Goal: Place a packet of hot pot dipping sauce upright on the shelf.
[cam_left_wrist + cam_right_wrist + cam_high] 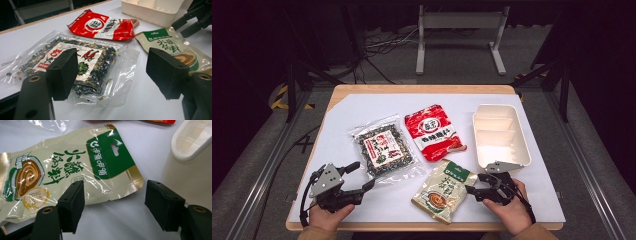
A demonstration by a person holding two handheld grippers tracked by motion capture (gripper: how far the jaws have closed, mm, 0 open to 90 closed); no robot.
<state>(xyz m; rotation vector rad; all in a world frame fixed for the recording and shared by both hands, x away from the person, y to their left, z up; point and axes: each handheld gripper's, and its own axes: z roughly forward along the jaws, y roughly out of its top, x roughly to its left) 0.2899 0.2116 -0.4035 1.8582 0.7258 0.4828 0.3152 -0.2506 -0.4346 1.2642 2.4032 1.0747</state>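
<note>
Hovering spread beside the green sauce pouch (67,170), the right hand-held gripper (115,203) pinched nothing, seemingly lined up to grab its edge.

The green-and-cream pouch (75,167) is glossy crinkled film with a metallic gold edge. Left of it, the clear packet (75,67) is shiny see-through plastic over dark, rough dried bits. Behind it, the red sachet (432,132) looks slick. The white tray (502,135) is smooth matt plastic; the table sheet (362,107) is matt white over a wood edge
</note>
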